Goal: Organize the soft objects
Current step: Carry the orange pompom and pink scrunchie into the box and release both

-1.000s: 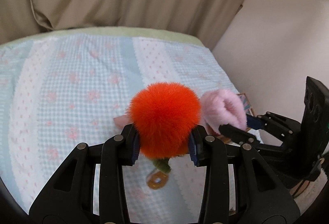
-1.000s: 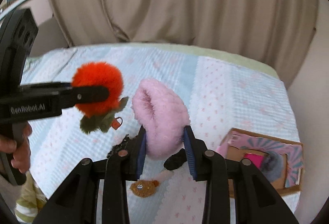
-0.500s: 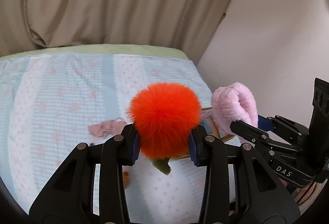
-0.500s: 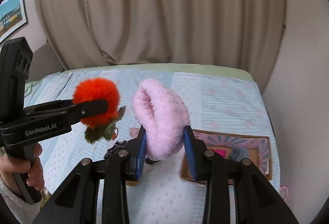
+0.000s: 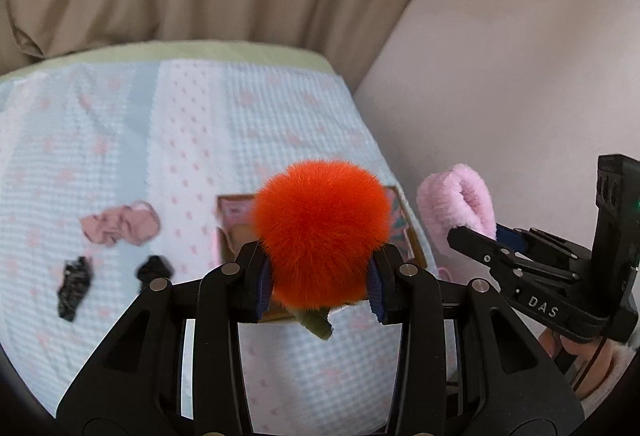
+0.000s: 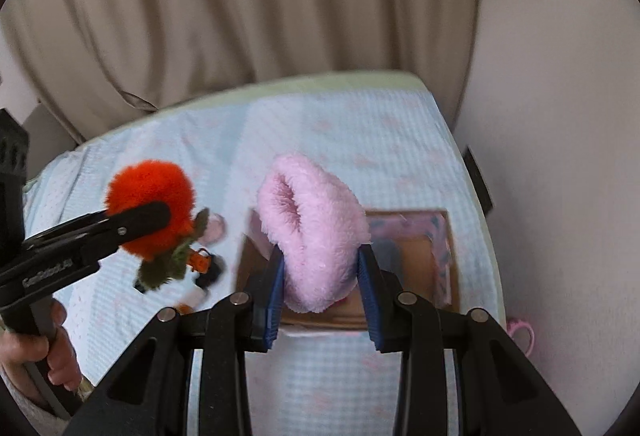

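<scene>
Bed point(image 5: 120, 140) | left gripper point(image 5: 318, 282) clamps orange pompom point(image 5: 322, 232) | right gripper point(image 6: 322, 290) clamps pink scrunchie point(image 6: 316, 232)

"DAS" on right gripper point(image 5: 476, 236)

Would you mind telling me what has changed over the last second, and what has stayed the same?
Both grippers have carried their loads sideways toward the cardboard box at the bed's right edge; the pink fluffy band now hangs above it. Nothing was released: the left gripper stays clamped on the orange pompom, the right gripper on the band. The scrunchies lie unmoved on the bedspread.
</scene>
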Available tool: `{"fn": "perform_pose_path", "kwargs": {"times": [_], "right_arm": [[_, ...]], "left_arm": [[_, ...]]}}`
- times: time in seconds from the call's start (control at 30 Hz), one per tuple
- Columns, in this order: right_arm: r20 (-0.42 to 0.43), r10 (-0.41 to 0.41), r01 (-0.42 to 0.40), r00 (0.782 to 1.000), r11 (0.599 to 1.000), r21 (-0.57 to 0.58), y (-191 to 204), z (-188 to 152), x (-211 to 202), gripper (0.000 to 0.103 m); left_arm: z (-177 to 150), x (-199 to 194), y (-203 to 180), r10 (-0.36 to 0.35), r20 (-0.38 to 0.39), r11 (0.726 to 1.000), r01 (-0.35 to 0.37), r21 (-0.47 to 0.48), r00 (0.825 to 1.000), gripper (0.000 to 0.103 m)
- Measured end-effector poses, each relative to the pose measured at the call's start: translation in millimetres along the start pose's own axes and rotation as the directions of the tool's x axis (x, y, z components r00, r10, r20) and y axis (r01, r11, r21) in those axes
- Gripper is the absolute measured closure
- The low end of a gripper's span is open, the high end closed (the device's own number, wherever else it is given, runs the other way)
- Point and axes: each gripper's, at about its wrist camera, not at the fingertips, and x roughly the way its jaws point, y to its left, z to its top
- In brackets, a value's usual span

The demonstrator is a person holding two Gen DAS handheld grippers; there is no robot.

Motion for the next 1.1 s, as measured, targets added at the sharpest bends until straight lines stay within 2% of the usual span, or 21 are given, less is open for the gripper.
{"fn": "perform_pose_path", "kwargs": {"times": [0.1,0.23,0.33,0.43,0.73,0.77,0.83,0.87,0.9,0.93,0.97,1.0,1.1], "right_arm": [[-0.065,0.009,-0.005,0.998,0.998,0.055,-35,-2,29,0.071],[-0.13,0.021,-0.002,0.991,0.99,0.143,-76,-4,66,0.071],[-0.172,0.026,0.009,0.985,0.98,0.197,-98,-6,91,0.071],[-0.21,0.025,0.023,0.977,0.975,0.223,-110,-12,112,0.071],[-0.277,0.048,0.028,0.96,0.964,0.264,-127,-23,152,0.071],[-0.28,0.052,0.028,0.959,0.961,0.277,-129,-24,155,0.071],[-0.286,0.06,0.027,0.956,0.956,0.293,-131,-25,160,0.069],[-0.289,0.056,0.033,0.956,0.955,0.294,-132,-25,163,0.058],[-0.285,0.053,0.035,0.957,0.954,0.296,-132,-25,165,0.045],[-0.271,0.062,0.023,0.961,0.954,0.299,-132,-25,165,0.036],[-0.268,0.07,0.013,0.961,0.955,0.298,-132,-25,167,0.009],[-0.271,0.08,0.003,0.959,0.956,0.293,-131,-26,168,0.0],[-0.275,0.071,0.004,0.959,0.965,0.262,-130,-23,171,0.0]], "left_arm": [[-4,40,-12,0.028,-0.054,1.0,-0.029,-0.008,0.998,0.069],[-13,91,-20,0.087,-0.136,0.995,-0.092,-0.033,0.987,0.069],[-18,125,-18,0.151,-0.208,0.987,-0.161,-0.029,0.966,0.069],[-20,149,-11,0.188,-0.247,0.979,-0.202,-0.032,0.95,0.069],[-29,210,9,0.253,-0.366,0.961,-0.276,-0.011,0.896,0.068],[-30,215,9,0.259,-0.376,0.96,-0.28,-0.002,0.89,0.062],[-30,221,6,0.247,-0.38,0.966,-0.26,0.018,0.891,0.033],[-30,222,5,0.239,-0.382,0.968,-0.249,0.024,0.893,0.005],[-30,223,3,0.233,-0.383,0.97,-0.239,0.034,0.894,0.0],[-31,224,1,0.243,-0.381,0.969,-0.243,0.049,0.892,0.0],[-31,223,0,0.263,-0.374,0.964,-0.257,0.066,0.89,0.0],[-32,221,-2,0.281,-0.355,0.959,-0.269,0.085,0.891,0.0],[-36,221,-2,0.29,-0.361,0.957,-0.273,0.098,0.886,0.0]]}}
